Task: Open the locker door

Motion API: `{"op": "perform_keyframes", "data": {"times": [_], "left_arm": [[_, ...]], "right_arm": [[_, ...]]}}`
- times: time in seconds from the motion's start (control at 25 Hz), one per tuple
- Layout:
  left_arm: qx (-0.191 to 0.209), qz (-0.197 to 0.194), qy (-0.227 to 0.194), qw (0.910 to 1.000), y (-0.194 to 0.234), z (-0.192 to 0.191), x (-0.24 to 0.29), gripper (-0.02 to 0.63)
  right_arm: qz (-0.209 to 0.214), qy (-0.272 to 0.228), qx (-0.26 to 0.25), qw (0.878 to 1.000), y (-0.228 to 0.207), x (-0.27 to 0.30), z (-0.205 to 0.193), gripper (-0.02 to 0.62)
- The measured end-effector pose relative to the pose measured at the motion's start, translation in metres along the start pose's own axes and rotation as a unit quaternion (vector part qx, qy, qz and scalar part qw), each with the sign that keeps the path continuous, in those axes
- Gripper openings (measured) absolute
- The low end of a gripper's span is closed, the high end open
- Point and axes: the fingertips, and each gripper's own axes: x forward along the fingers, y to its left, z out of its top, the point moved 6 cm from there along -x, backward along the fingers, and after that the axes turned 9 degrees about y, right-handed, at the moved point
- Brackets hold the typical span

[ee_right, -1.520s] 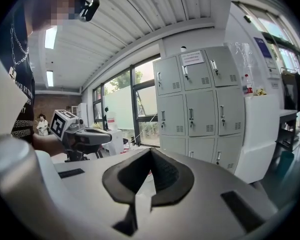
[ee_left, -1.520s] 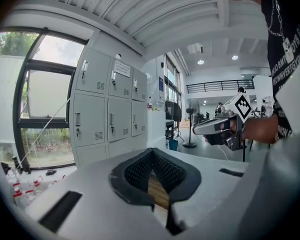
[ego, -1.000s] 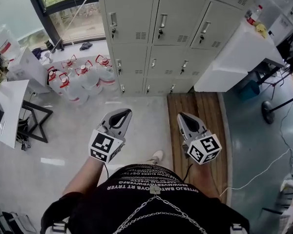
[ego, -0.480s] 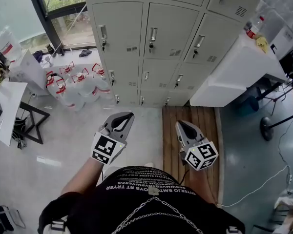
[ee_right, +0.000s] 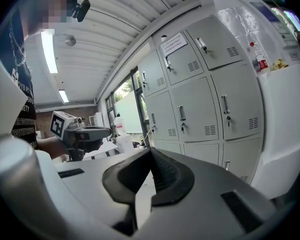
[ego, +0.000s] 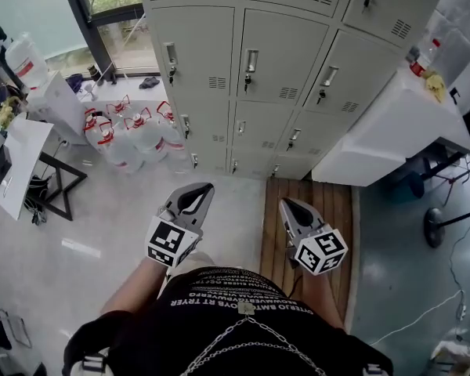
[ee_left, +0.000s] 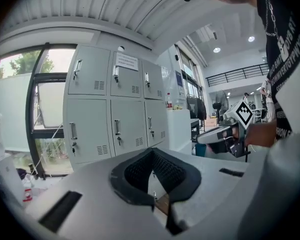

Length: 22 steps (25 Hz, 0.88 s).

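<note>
You hold both forearms out in front of your chest, side by side and a little apart; the left gripper [ego: 194, 194] and the right gripper [ego: 291, 208] point ahead, tipped slightly down; each has its jaws closed tip to tip with nothing between them. The lockers [ego: 276, 49] stand ahead of both grippers, well apart from them, every door shut with its handle upright; in the head view your left gripper shows over pale floor [ego: 102, 210], and your right gripper over the wooden platform [ego: 329, 206] at the lockers' foot.
</note>
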Motion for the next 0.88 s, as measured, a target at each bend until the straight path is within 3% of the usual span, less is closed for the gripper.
{"op": "perform_keyframes", "data": {"times": [0.32,0.64,0.88], "left_arm": [[-0.051,0.023,0.006,0.9984,0.028,-0.017,0.02,0.005],[-0.053,-0.021,-0.005,0.9984,0.076,-0.005,0.081,0.005],[-0.028,-0.054,-0.016,0.998,0.127,0.015,0.128,0.005]], "right_arm": [[0.01,0.016,0.004,1.0,-0.016,0.028,0.004,-0.005],[-0.023,0.022,0.018,0.999,-0.039,0.067,0.023,-0.005],[-0.057,0.017,0.019,0.998,-0.06,0.105,0.056,-0.005]]}}
